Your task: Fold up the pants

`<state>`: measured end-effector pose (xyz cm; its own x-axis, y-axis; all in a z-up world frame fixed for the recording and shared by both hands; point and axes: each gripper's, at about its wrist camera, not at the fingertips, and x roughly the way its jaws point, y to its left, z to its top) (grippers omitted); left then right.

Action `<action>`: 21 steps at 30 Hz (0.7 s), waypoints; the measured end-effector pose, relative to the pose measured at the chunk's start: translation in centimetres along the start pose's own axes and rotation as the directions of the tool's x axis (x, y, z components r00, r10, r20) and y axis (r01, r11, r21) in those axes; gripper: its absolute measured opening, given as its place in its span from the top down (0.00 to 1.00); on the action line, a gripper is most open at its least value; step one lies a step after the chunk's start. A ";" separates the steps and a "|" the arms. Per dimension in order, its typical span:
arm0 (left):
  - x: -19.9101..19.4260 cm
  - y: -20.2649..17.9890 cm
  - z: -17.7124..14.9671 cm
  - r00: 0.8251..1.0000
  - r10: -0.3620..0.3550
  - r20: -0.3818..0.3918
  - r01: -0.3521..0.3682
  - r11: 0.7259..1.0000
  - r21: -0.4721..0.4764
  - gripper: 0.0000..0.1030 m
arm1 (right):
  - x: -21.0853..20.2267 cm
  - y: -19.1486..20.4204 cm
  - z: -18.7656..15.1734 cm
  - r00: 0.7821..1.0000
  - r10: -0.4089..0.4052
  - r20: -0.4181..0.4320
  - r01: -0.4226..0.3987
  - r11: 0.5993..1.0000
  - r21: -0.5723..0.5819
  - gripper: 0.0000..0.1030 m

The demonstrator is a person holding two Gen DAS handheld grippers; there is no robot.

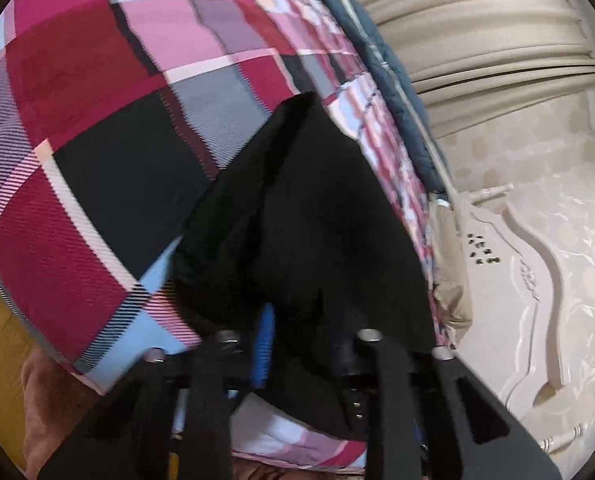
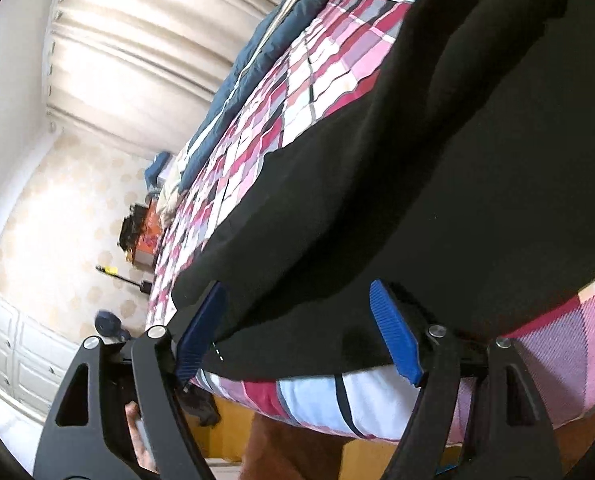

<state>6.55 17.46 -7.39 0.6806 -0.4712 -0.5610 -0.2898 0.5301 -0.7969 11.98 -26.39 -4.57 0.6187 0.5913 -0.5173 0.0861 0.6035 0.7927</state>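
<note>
Lying on a bed with a plaid cover point(image 1: 77, 128), the black pants point(image 2: 437, 184) spread across the checked cloth near its front edge. The left gripper point(image 1: 293, 320) is pinched narrow on a bunched fold of the pants, with black cloth draped over its fingers and one blue pad point(image 1: 266, 344) just showing. The right gripper point(image 2: 297, 332) stands wide, its blue pads point(image 2: 393, 332) apart on either side of the pants' edge and not pressing it. Beige curtains point(image 2: 137, 48) hang beyond the bed.
</note>
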 end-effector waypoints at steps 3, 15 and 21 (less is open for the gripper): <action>0.0 0.7 0.2 1.000 -0.022 -0.004 0.022 1.000 -0.017 0.83 | 0.4 -0.2 0.6 1.000 0.001 0.021 -0.002 0.999 0.043 0.28; 0.3 0.8 0.6 0.999 -0.035 0.009 0.036 0.997 -0.066 0.84 | 4.2 1.4 2.3 0.996 -0.085 -0.001 0.085 0.996 0.030 0.73; -0.9 1.1 0.7 0.999 -0.027 0.025 0.029 0.996 -0.089 0.88 | 3.5 3.1 2.1 0.998 -0.060 0.017 0.061 0.998 -0.015 0.92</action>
<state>6.10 18.95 -7.56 0.7050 -0.4671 -0.5336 -0.3288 0.4514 -0.8296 16.08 -23.58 -3.24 0.6253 0.5448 -0.5587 0.1117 0.6461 0.7550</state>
